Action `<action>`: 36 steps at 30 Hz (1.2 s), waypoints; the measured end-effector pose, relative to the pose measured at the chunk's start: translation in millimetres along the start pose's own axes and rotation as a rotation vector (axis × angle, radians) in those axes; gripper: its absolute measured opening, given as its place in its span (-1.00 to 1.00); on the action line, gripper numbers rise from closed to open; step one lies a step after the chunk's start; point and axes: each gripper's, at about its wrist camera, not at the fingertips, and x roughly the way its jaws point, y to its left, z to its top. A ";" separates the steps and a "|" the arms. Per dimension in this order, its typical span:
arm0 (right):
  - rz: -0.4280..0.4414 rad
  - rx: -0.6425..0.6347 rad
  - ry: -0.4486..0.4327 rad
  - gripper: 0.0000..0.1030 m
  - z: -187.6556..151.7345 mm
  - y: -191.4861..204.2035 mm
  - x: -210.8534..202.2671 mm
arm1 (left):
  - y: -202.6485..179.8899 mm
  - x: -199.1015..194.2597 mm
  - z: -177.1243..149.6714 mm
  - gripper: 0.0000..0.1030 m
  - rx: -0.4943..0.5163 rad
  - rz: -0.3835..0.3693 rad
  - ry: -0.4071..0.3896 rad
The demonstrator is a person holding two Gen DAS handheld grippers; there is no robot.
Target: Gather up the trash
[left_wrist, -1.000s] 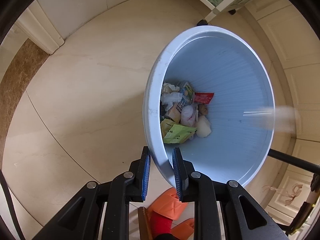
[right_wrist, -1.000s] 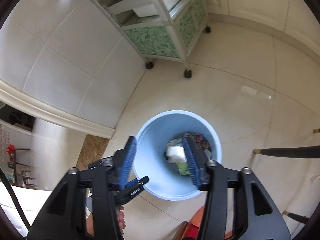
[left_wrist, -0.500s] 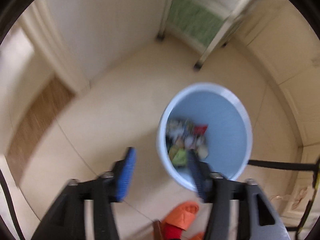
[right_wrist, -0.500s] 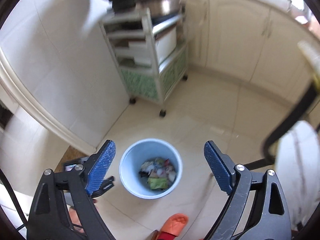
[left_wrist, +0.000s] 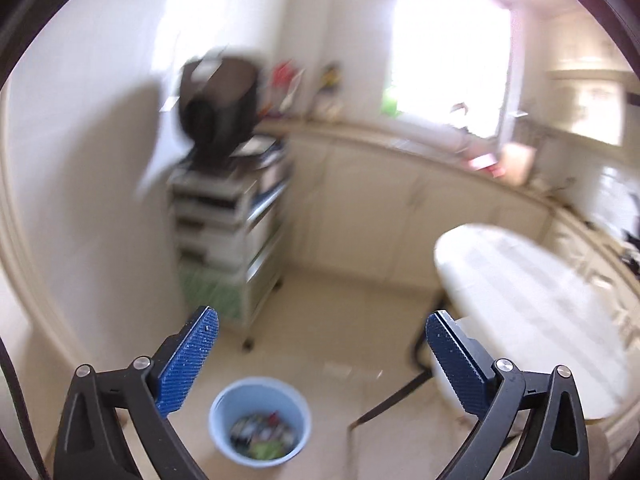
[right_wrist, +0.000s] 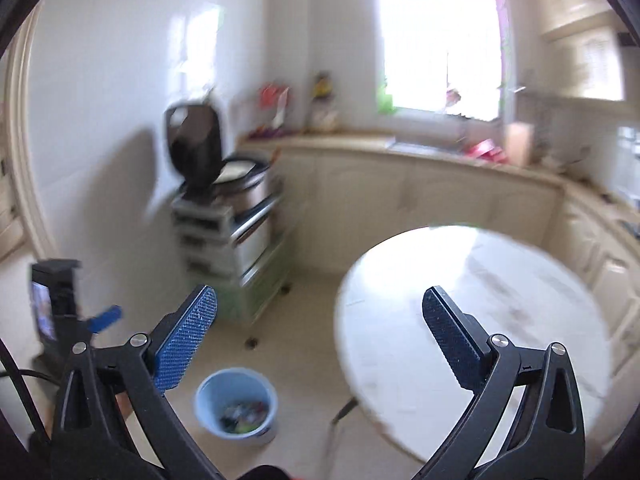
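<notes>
A light blue bin [left_wrist: 259,395] stands on the floor far below, with mixed trash [left_wrist: 260,438] in its bottom. My left gripper [left_wrist: 322,314] is high above it; its jaws are opening, spread wide, with nothing between them. In the right wrist view the same bin [right_wrist: 236,383] with its trash [right_wrist: 242,416] sits low and left of centre. My right gripper [right_wrist: 320,291] is also high up, its jaws opening wide around empty air. Both views are blurred by motion.
A round white table [right_wrist: 460,300] on dark legs fills the right side, and its edge [left_wrist: 540,300] shows in the left wrist view. A wheeled shelf cart [left_wrist: 232,232] with an open rice cooker [right_wrist: 196,144] stands by the wall. Cabinets and a counter [right_wrist: 440,160] line the back.
Both grippers rose well away from the bin and tipped up towards the kitchen. The left jaws came off the bin's rim and spread wide. The right jaws widened too.
</notes>
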 end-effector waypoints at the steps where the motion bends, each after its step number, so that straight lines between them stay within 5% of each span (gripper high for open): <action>1: -0.024 0.013 -0.018 1.00 4.1 -9.5 -14.0 | -13.2 -17.9 5.8 0.99 0.016 -0.032 -0.025; 11: -0.200 0.022 -0.123 1.00 20.6 -65.3 -129.8 | -113.3 -192.5 27.6 0.99 0.161 -0.196 -0.225; 17: -0.244 0.012 -0.178 1.00 21.2 -70.5 -183.2 | -104.0 -277.2 -1.1 0.99 0.232 -0.208 -0.280; 21: -0.281 0.012 -0.211 1.00 24.4 -68.5 -206.7 | -114.1 -312.0 -18.4 0.99 0.241 -0.215 -0.306; 36: -0.324 0.071 -0.327 1.00 19.8 -75.7 -263.4 | -121.4 -326.0 -57.1 0.99 0.282 -0.202 -0.415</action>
